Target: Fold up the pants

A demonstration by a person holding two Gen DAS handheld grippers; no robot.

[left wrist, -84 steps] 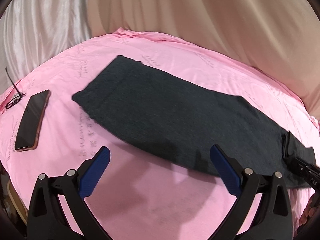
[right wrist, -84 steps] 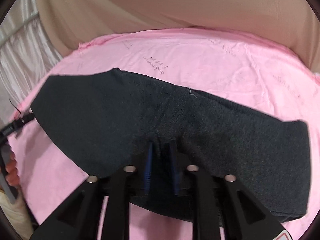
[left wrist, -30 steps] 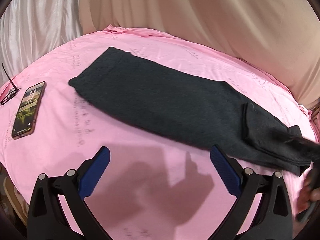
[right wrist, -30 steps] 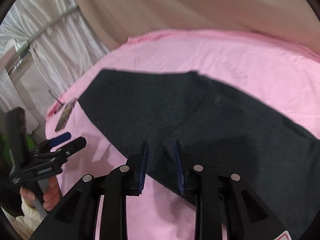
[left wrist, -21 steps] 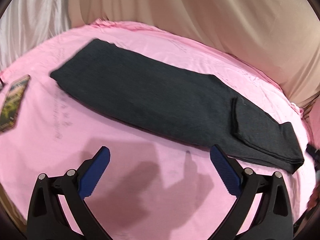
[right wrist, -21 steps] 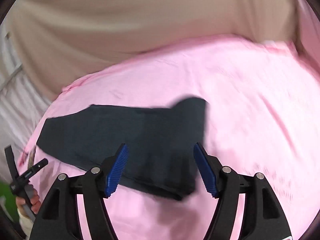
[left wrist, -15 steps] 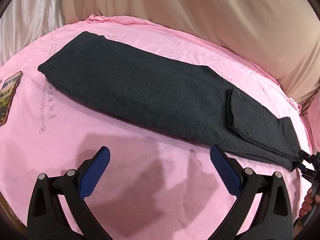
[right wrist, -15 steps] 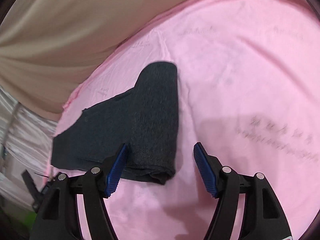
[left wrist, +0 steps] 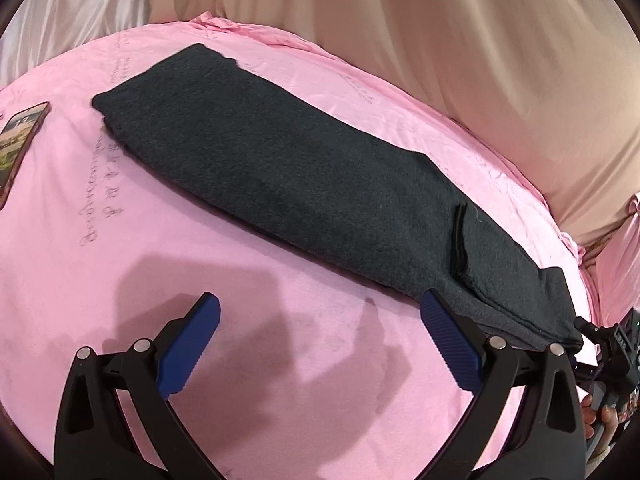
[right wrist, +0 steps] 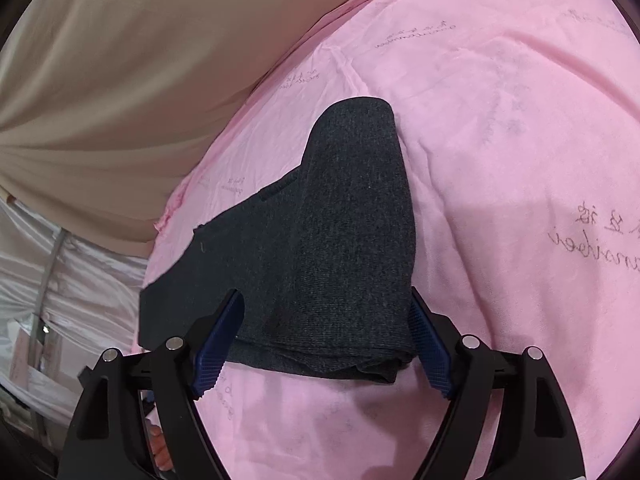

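Observation:
Dark grey pants point(left wrist: 304, 184) lie flat in a long strip on the pink sheet point(left wrist: 100, 208), running from far left to near right. The right end is folded back on itself, with a fold edge point(left wrist: 460, 240) across the strip. My left gripper point(left wrist: 320, 344) is open and empty above bare sheet, just in front of the pants. My right gripper point(right wrist: 324, 344) is open, its blue fingers point(right wrist: 218, 344) on either side of the folded end of the pants point(right wrist: 332, 248), not closed on it. The right gripper also shows at the left wrist view's right edge point(left wrist: 608, 344).
A phone point(left wrist: 20, 140) lies on the sheet at the far left. Beige drapery point(left wrist: 440, 40) hangs behind the table, with white curtain point(right wrist: 60, 280) to the side. Faint writing is printed on the sheet point(right wrist: 592, 236).
My right gripper carried the pants' end leftward, let it go folded over the strip, opened, and drew back to the folded end. My left gripper stayed open and shifted its view slightly.

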